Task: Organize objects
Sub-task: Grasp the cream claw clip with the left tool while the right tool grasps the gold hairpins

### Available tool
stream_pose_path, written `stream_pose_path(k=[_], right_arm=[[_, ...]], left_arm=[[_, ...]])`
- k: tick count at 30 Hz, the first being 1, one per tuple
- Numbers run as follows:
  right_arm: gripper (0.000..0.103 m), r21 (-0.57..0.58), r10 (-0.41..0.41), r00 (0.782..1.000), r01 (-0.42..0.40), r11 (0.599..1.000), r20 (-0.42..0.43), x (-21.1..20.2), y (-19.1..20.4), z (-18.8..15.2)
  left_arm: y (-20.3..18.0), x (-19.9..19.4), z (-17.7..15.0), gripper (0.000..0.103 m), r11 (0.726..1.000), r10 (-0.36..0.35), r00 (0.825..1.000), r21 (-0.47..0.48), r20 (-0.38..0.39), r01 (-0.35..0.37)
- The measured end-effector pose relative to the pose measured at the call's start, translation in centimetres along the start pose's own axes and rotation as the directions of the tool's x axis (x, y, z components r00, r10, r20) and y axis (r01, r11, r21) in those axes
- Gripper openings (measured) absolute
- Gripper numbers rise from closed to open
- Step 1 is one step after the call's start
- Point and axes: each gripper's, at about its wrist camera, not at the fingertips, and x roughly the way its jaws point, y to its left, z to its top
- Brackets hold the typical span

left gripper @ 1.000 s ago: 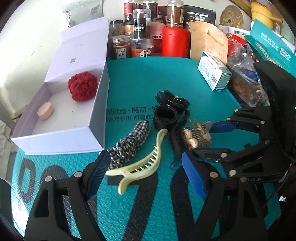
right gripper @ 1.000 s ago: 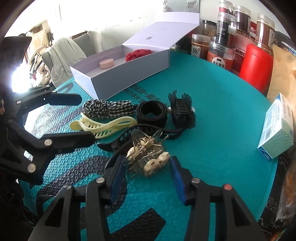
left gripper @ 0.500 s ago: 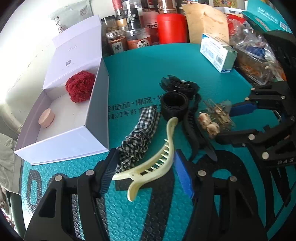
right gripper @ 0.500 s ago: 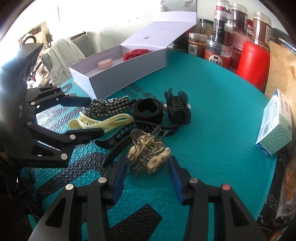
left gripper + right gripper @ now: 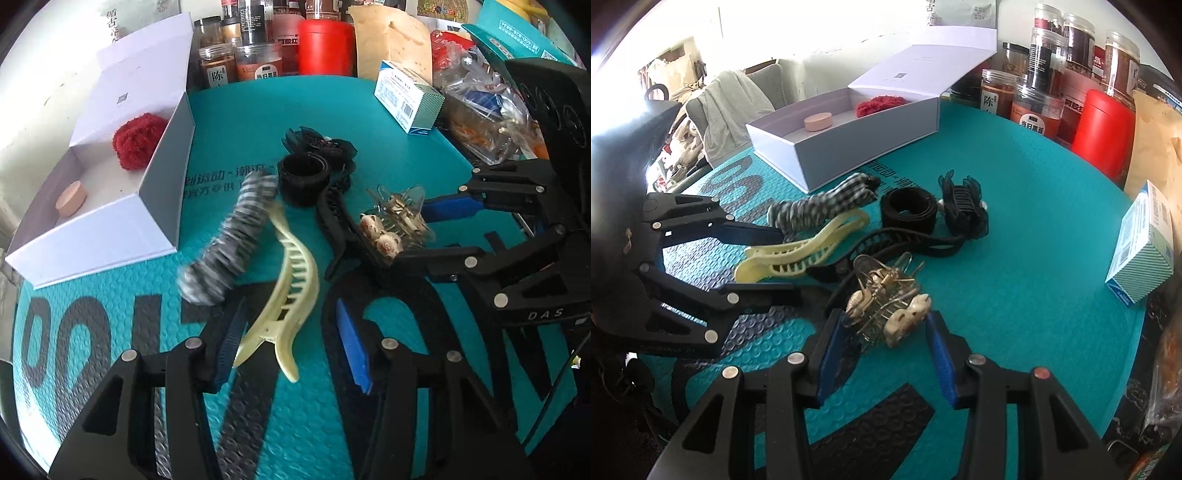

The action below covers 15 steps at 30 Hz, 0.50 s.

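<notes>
Hair accessories lie on the teal mat (image 5: 258, 110). My left gripper (image 5: 288, 332) is open around the tail of a cream hair clip (image 5: 291, 280), also in the right wrist view (image 5: 798, 251). A checked scrunchie (image 5: 229, 243) lies just left of it, blurred. My right gripper (image 5: 886, 332) is open around a clear clip with beige charms (image 5: 886, 302); that clip shows in the left wrist view (image 5: 395, 225). A black band (image 5: 303, 177), a long black clip (image 5: 336, 225) and a black claw clip (image 5: 964, 206) lie behind. An open white box (image 5: 162, 199) holds a red pompom (image 5: 136, 140) and a pink disc (image 5: 72, 197).
Spice jars (image 5: 258, 62), a red canister (image 5: 325, 48) and a brown paper bag (image 5: 391, 48) stand along the back edge. A small striped carton (image 5: 410, 96) and plastic bags (image 5: 480, 110) sit at the right. A chair with a grey cloth (image 5: 731, 99) stands beyond the table.
My left gripper has moved forward onto the cream clip's tail, and the clip and scrunchie have shifted. My right gripper has edged closer around the clear clip.
</notes>
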Motion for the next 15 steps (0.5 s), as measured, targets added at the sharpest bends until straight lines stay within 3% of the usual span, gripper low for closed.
stream_pose_path(k=[12,15], right_arm=[[0.046,0.018,-0.003,1.0,0.003,1.0,0.004,-0.4,-0.2,-0.5],[0.051,0.029,-0.006,1.0,0.006,1.0,0.002,-0.1,-0.5,-0.4]], left_arm=[[0.0,0.0,-0.2,0.05,0.998,0.038,0.999,-0.042,0.015,-0.038],[0.0,0.4,0.3,0.054,0.997,0.059,0.998,-0.044,0.022,-0.058]])
